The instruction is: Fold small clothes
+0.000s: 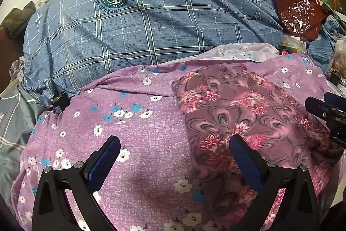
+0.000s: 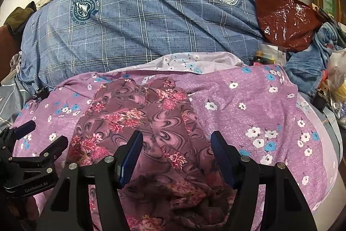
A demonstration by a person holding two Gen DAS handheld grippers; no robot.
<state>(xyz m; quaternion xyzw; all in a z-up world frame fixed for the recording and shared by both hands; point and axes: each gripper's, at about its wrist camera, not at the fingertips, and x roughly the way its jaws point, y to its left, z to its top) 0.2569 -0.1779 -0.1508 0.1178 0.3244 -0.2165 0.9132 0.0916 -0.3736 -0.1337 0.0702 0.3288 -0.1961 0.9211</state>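
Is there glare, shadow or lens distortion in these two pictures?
Left wrist view: strong fisheye bending with dark corners, a soft shadow on the purple sheet between the open left tool fingers. Right wrist view: the same bending, white glare on the red plastic bag, and the garment darkest near the open right tool.

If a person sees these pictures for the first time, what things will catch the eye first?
First, the maroon floral garment, lying rumpled on the purple flowered sheet, right in front of both grippers. The left gripper and right gripper are both open above it. Behind rises a big blue plaid quilt, with a shiny red plastic bag at its right end.
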